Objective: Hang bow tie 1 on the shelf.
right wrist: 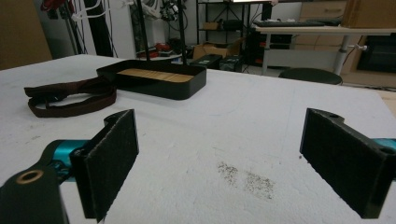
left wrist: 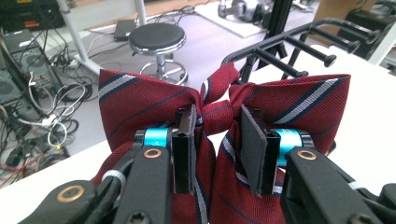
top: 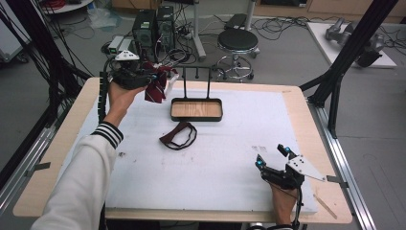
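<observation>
A dark red bow tie [top: 156, 87] with white and navy stripes hangs in the air over the table's far left corner. My left gripper [top: 151, 76] is shut on it; in the left gripper view the jaws pinch the knot [left wrist: 215, 114] of the bow tie [left wrist: 140, 105], and its wings spread to both sides. A dark brown strap [top: 178, 135] lies looped on the white pad mid-table and shows far left in the right gripper view [right wrist: 70, 95]. My right gripper [top: 273, 156] rests low at the front right, open, with bare pad between its fingers [right wrist: 219, 140].
A black tray [top: 196, 118] with a wooden floor sits at the back centre, seen also in the right gripper view [right wrist: 154, 87]. A black peg rack [top: 196, 79] rises behind it, close beyond the bow tie [left wrist: 299, 46]. A stool [top: 238, 40] and computer towers [top: 153, 26] stand past the table.
</observation>
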